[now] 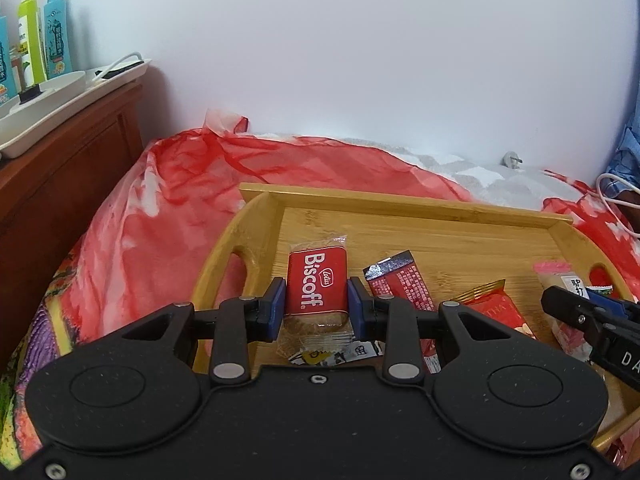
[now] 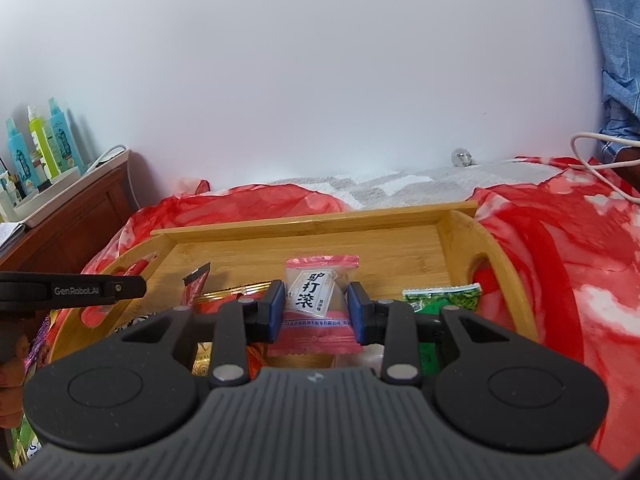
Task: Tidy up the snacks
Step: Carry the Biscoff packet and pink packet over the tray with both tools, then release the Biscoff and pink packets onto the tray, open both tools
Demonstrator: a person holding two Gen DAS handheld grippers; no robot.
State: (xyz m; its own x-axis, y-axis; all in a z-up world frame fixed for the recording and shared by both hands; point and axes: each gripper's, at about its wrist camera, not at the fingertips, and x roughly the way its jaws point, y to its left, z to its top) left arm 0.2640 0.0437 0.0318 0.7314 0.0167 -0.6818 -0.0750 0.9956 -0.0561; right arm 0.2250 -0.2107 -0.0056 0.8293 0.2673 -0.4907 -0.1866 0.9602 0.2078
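Your left gripper (image 1: 316,304) holds the Biscoff pack (image 1: 317,282) by its two long sides; the blue pads press on it at 9 and at 3 o'clock. The long axis of the pack runs from 6 to 12 o'clock, straight along the fingers, so its far end points to the back wall of the tray (image 1: 400,200). The pack is above the left part of the tray floor, near the cut-out handle at about 10 o'clock from the claw.

Your right gripper (image 2: 316,306) is closed on the pink sachet (image 2: 320,292) in the same way, with the sachet's long axis also from 6 to 12 o'clock. It is over the middle of the tray, and the green pack (image 2: 444,298) lies just beside it at 3 o'clock.

In the left view the dark red pack (image 1: 400,284) lies at about 2 o'clock from the Biscoff pack, near to it. The free floor is at 12 o'clock of both claws. Whether either pack already touches the floor I cannot tell, since the claw bodies hide the lower ends.

For a free spot, I judge the left hand to be nearer to the left wall and the right hand nearer to the right handle.
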